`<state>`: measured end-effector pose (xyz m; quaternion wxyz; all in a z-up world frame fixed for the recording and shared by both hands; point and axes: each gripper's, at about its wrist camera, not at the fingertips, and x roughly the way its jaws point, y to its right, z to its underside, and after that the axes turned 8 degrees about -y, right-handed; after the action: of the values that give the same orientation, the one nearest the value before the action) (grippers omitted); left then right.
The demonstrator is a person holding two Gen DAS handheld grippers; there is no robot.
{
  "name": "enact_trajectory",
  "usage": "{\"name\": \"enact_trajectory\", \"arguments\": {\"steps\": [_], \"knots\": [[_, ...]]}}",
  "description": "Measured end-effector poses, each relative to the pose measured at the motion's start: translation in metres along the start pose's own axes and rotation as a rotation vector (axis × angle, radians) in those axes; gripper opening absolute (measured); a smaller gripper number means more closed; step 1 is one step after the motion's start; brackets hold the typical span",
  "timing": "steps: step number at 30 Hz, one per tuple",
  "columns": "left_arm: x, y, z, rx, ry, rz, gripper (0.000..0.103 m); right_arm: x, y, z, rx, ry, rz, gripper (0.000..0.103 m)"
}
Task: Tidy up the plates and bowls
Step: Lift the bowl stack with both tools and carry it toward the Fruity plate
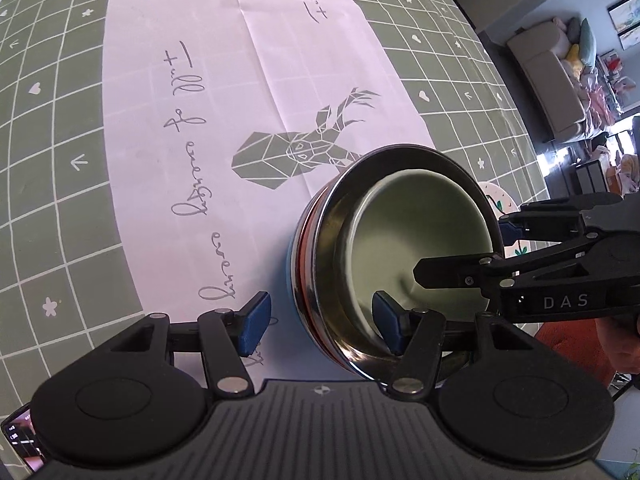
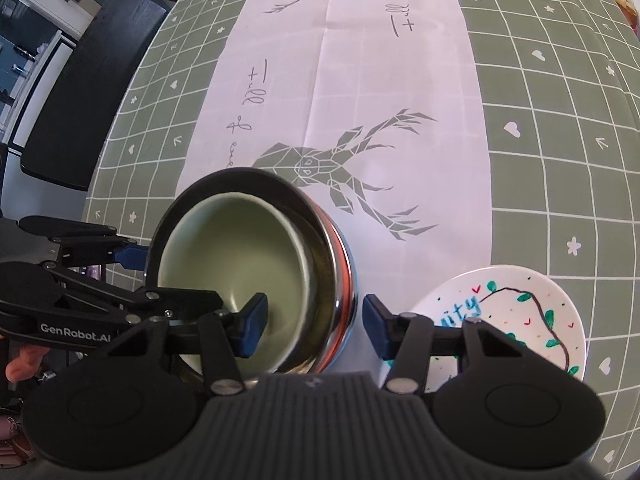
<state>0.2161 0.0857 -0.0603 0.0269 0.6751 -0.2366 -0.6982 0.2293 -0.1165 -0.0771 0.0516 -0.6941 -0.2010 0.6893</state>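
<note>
As seen from the left wrist, left gripper (image 1: 320,326) stands wide, straddling the steel bowl (image 1: 320,280)'s near wall, green bowl (image 1: 420,240) nested inside; pads apart.

Right wrist: right gripper (image 2: 314,326) likewise astride, unclamped; painted plate (image 2: 520,300) just right. Next, probably: both close, lift together.

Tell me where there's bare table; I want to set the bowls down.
Free: the white runner beyond the steel bowl, and the green grid cloth beyond the painted plate. Crowded: the near edge, around bowl, plate and both grippers.
</note>
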Motion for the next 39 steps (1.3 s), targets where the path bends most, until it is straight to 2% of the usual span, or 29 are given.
{"name": "enact_trajectory", "arguments": {"steps": [5,9,17,21,26,35,38,39], "knots": [[0.005,-0.002,-0.003,-0.013,-0.024,0.019,0.065,0.006,0.0,-0.002,-0.005,-0.027,0.019,0.038],[0.006,0.0,-0.005,-0.013,-0.032,0.034,0.053,0.007,-0.001,-0.003,-0.013,-0.034,0.028,0.037],[0.006,0.002,-0.004,-0.068,-0.021,0.01,0.048,0.006,-0.006,-0.003,-0.036,-0.026,0.057,0.035],[0.006,0.007,-0.004,-0.085,-0.027,-0.028,0.048,0.005,-0.01,-0.002,-0.04,-0.021,0.071,0.034],[0.006,0.007,-0.002,-0.096,-0.027,-0.032,0.048,0.002,-0.009,-0.001,-0.031,-0.009,0.061,0.032],[0.007,-0.001,-0.001,-0.11,-0.028,0.009,0.048,0.003,-0.008,-0.002,-0.037,-0.017,0.055,0.034],[0.008,-0.001,0.001,-0.105,-0.013,0.008,0.053,0.005,-0.008,-0.002,-0.037,-0.024,0.066,0.045],[0.008,0.0,0.002,-0.093,-0.009,0.008,0.054,0.005,-0.007,-0.002,-0.034,-0.025,0.06,0.045]]}}
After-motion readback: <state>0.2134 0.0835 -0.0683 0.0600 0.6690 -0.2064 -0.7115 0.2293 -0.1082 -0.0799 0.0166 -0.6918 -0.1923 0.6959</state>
